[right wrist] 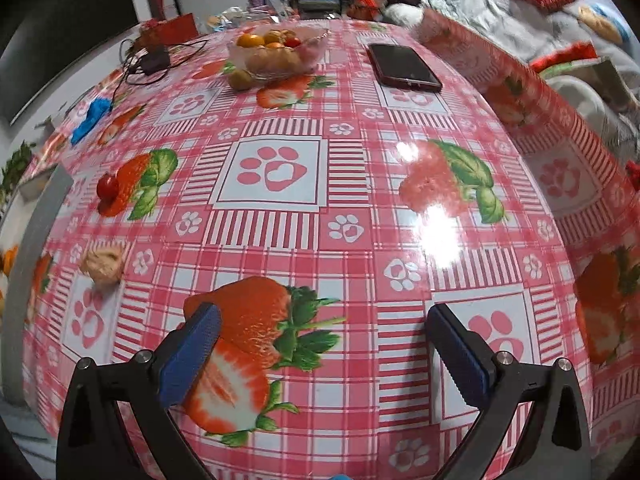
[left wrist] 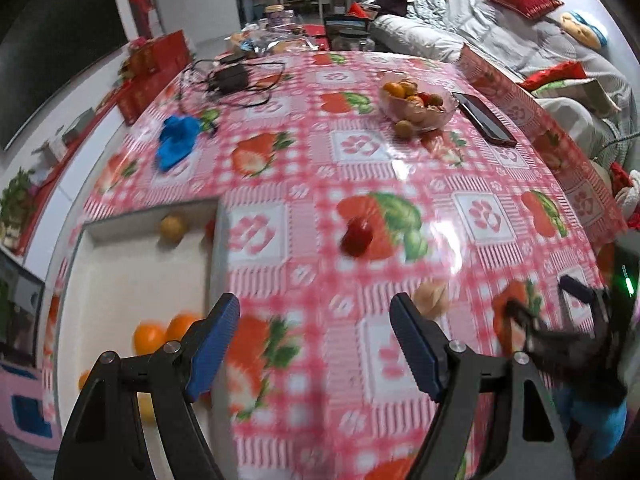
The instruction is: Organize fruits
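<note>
Two loose fruits are lying on the cloth (right wrist: 360,240) near the tray: a red tomato (left wrist: 357,237) sitting on a printed strawberry, and a pale walnut (left wrist: 431,299) nearer the tongs, w/ both well apart from each other. Inside the tray (left wrist: 216,248), at the table's left, two oranges (left wrist: 149,336) are touching side by side, and a brownish fruit (left wrist: 173,228) is resting by the far wall. More fruit is piled in the glass bowl (left wrist: 416,102) at the far end, w/ one fruit (left wrist: 403,128) sitting just outside it on the cloth.

Left tongs (left wrist: 316,344) are hovering wide open btwn tray edge and walnut, gripping nothing; the pic is blurry. Right tongs (right wrist: 324,352) are gaping wide too, w/ nothing btwn the blue pads (right wrist: 190,360), over a printed strawberry; walnut and tomato are off to their left.

Beyond: a phone (right wrist: 404,66) is lying right of the bowl, a blue cloth (left wrist: 176,142) and a black charger w/ cables (left wrist: 230,78) on the far left.
</note>
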